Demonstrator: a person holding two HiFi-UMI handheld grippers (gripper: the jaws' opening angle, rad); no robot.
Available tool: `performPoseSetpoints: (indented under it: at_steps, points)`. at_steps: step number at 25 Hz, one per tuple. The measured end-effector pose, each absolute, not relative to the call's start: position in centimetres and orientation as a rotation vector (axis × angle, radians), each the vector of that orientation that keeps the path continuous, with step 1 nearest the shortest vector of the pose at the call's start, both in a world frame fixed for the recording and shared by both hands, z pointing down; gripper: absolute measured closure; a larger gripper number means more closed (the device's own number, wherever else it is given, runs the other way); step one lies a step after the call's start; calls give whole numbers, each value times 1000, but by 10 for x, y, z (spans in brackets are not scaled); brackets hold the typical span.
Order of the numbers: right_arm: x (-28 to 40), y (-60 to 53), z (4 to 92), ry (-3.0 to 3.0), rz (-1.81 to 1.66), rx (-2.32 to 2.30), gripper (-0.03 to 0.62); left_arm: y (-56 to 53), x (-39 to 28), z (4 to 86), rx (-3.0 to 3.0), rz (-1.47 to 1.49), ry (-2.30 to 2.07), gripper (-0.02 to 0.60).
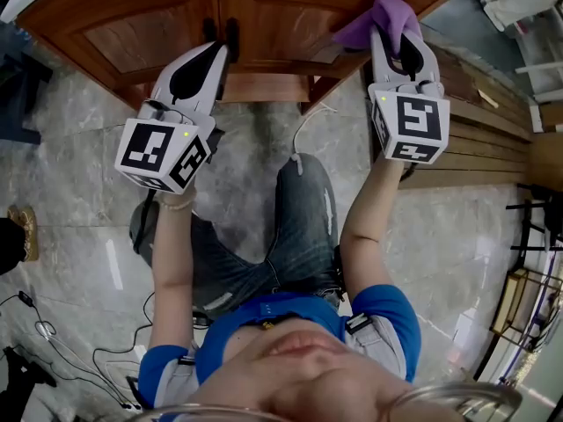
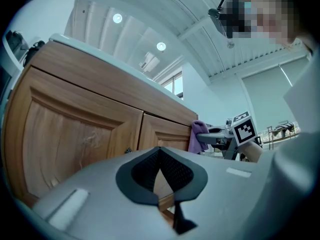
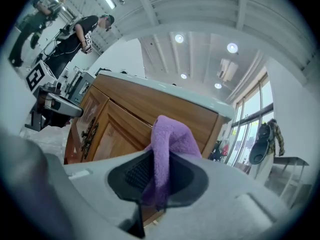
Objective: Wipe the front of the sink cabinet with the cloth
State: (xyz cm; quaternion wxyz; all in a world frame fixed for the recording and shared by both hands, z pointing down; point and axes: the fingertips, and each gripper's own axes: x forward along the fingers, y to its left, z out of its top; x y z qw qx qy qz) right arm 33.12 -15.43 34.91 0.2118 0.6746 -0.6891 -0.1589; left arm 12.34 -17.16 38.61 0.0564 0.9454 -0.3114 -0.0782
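Note:
The wooden sink cabinet [image 1: 264,25] runs along the top of the head view, with two panelled doors and dark handles where they meet. My right gripper [image 1: 396,32] is shut on a purple cloth [image 1: 384,16], which bunches against the top right corner of the right door. In the right gripper view the cloth [image 3: 170,134] hangs folded between the jaws of the right gripper [image 3: 161,160], with the cabinet [image 3: 120,124] just behind. My left gripper [image 1: 216,49] points at the door handles. It is shut and holds nothing [image 2: 160,153]. The cabinet doors [image 2: 75,134] fill its view.
I am crouched low, with my jeans-clad knees [image 1: 299,227] on the marble floor [image 1: 79,148] before the cabinet. Wooden boards [image 1: 479,139] lie to the right, with a metal rack [image 1: 532,297] beyond them. Cables [image 1: 53,345] trail at the lower left. People [image 3: 82,29] stand far off.

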Motion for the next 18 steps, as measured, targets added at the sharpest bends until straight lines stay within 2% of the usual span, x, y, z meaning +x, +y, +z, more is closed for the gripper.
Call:
performPoseSetpoints:
  at_steps: [18]
  points:
    - [343,-151,360,-1948,-435,1915,533,-172,124,387,2859,-230,-936,581]
